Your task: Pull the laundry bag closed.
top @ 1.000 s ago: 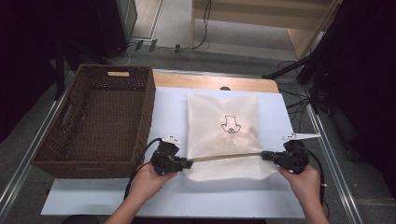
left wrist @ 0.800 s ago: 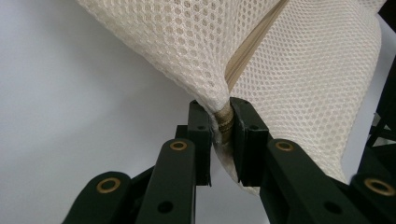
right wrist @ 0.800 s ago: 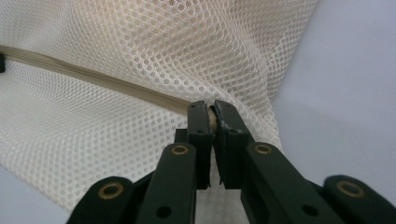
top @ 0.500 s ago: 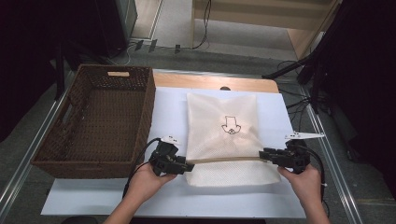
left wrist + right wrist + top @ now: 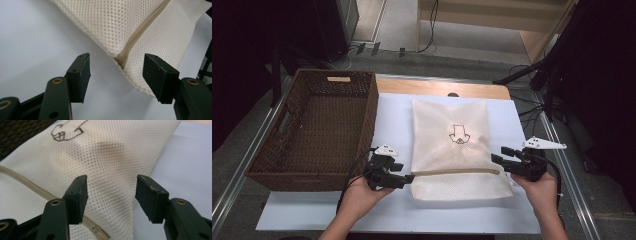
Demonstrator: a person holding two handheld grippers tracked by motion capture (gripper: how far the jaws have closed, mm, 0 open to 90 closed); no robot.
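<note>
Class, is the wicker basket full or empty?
Empty: the high view shows only the bare woven floor inside the basket.

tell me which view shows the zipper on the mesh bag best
The high view: the zipper runs whole across the mesh bag, from one side edge to the other. The left gripper view gives a sharp close-up of one end only; the right gripper view catches a short stretch near the jaws.

One mesh bag, one wicker basket, two tongs.
</note>
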